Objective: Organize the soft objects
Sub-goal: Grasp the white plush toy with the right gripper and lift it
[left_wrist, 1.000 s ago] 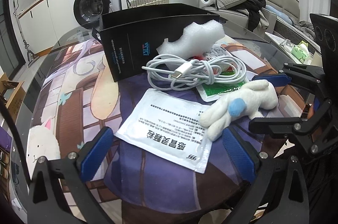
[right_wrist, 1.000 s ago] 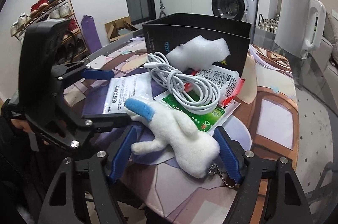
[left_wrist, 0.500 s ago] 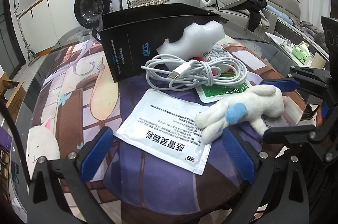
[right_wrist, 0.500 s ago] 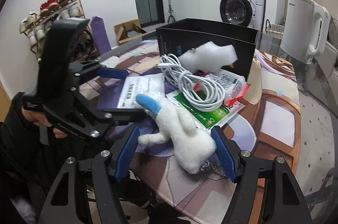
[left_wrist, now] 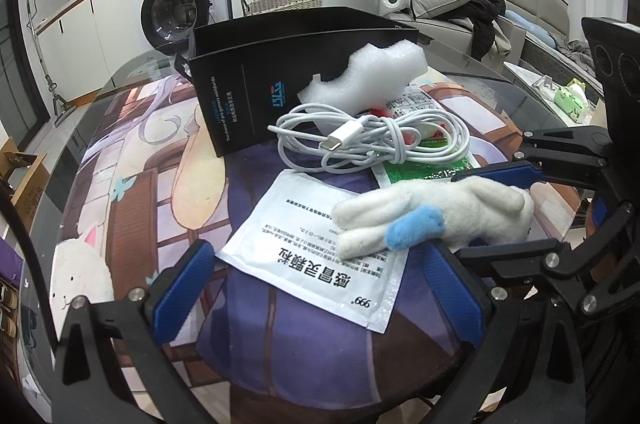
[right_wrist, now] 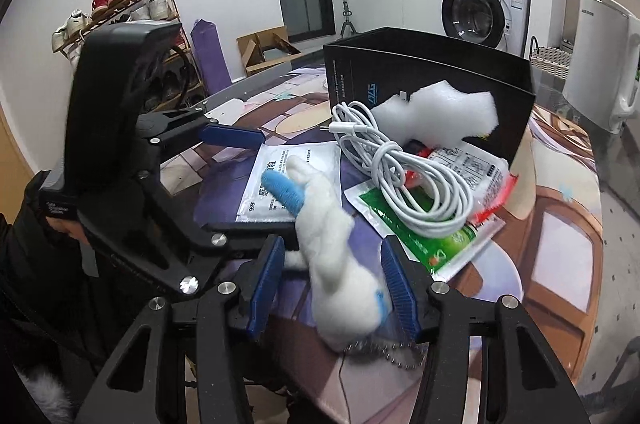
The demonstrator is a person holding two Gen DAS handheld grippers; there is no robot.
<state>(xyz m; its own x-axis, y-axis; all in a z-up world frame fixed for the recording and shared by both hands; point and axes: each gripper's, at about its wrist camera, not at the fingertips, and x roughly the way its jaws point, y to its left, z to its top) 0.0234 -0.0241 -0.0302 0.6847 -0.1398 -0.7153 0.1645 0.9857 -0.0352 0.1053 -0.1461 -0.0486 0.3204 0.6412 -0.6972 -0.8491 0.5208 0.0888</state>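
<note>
Your right gripper (right_wrist: 334,278) brackets the plush (right_wrist: 340,260) near the front edge of the table (left_wrist: 132,160); its jaws stand partly spread with a gap on each side, so they are not pinching yet. Your left gripper (left_wrist: 320,288) hovers with its jaws spread wide over the sachet (left_wrist: 320,260) and holds nothing. The plush lies partly on that sachet, with its blue ear (right_wrist: 282,192) pointing toward the box (right_wrist: 420,72), which stands toward the far side. The bead chain (right_wrist: 384,354) trails at the plush's near end, between your right fingers. Close only when the body sits centred: an off-centre squeeze will likely let the soft filling slip sideways, and the plush may pivot or drop off the front edge. Watch the chain, since it can catch on a finger or drag across the table. The left gripper's right finger sits just beside the plush, so the two tools may collide if you lift straight up. The cable (right_wrist: 400,176) and foam (right_wrist: 440,108) lie between the plush and the box, so a low carry may snag the cable loops or knock the foam off.
</note>
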